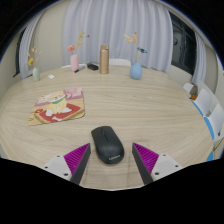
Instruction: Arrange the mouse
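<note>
A black computer mouse (107, 144) lies on the light wooden table (150, 105), its rear end between my two fingers. My gripper (112, 160) is open, with a pink pad (79, 157) at the left and another pink pad (148, 158) at the right. There is a gap between the mouse and each pad. The mouse rests on the table on its own.
A colourful picture book (57, 106) lies to the left beyond the mouse. At the far edge stand a brown bottle (103, 59), a blue vase (136, 70), a pink vase (74, 61) and a small vase (35, 72). White chairs (205, 103) stand at the right.
</note>
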`<state>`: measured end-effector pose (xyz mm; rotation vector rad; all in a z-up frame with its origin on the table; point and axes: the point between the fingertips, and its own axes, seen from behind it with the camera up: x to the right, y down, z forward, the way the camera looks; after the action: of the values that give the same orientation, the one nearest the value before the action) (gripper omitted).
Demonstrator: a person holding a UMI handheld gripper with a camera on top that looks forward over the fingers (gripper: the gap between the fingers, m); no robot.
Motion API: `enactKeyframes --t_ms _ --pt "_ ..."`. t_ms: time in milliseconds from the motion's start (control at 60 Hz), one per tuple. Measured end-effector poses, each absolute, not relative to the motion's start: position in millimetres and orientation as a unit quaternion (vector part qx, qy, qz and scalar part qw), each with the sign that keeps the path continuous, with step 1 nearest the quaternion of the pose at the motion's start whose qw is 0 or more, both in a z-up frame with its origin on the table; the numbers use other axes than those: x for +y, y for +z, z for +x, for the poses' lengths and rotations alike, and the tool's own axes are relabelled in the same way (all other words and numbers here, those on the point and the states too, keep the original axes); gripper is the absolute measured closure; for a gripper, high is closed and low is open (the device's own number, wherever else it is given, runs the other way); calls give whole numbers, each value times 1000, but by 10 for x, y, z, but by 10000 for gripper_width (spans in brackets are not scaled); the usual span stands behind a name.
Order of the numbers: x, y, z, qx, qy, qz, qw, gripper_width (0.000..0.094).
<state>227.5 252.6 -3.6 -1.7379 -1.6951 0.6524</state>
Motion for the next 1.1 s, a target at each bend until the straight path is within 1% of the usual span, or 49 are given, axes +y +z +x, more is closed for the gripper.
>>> enactKeyframes --t_ms 133,233,300,333,367,383,483,567,700,750,817,1017,1100 --pt "2579 -51 2090 -642 245 -658 309 78" --pt "2551 -75 1985 -641 251 -661 300 87" --pt "2517 -95 1948 -641 256 -662 294 152" --pt "2463 -111 1936 -643 261 -661 286 226" --pt "2414 -124 1926 -644 267 -660 278 334" --pt "2409 -124 1927 -644 267 -661 278 353" --pt "2410 -118 1915 -654 257 -652 286 430" --pt "2384 -123 1915 -656 250 -654 283 497" --pt "2354 -55 1910 -647 242 -667 278 516" --pt "2316 54 1881 -640 246 -673 276 516" --pt "2231 308 1761 -633 262 -673 280 517" --pt "1737 1243 1068 -601 326 -667 296 517" --pt "1442 1401 783 -594 347 -662 296 518"
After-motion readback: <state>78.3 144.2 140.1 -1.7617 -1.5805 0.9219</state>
